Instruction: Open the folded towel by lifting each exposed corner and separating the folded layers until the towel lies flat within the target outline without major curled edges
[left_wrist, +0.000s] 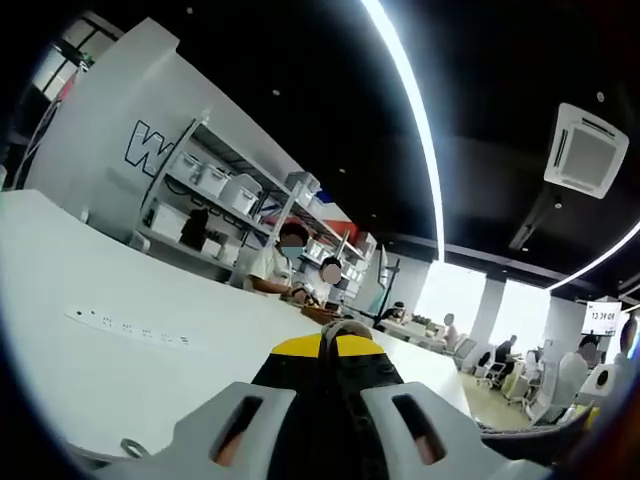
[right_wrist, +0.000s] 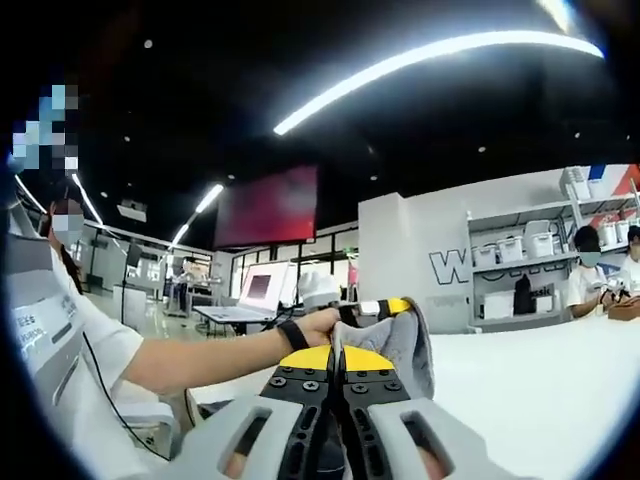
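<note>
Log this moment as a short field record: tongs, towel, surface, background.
left tongs: shut, pointing over the table, nothing visibly held
right tongs: shut on grey towel, lifted off the surface
other hand: gripping the left tongs' handle beside the towel
white table: bare where visible
background: shelving unit, seated people

towel (right_wrist: 400, 345): soft grey cloth, matt, at 12 o'clock from the right gripper (right_wrist: 338, 375)
right gripper: matt grey plastic, yellow tips
table (left_wrist: 120, 300): smooth white, faint sheen
</note>
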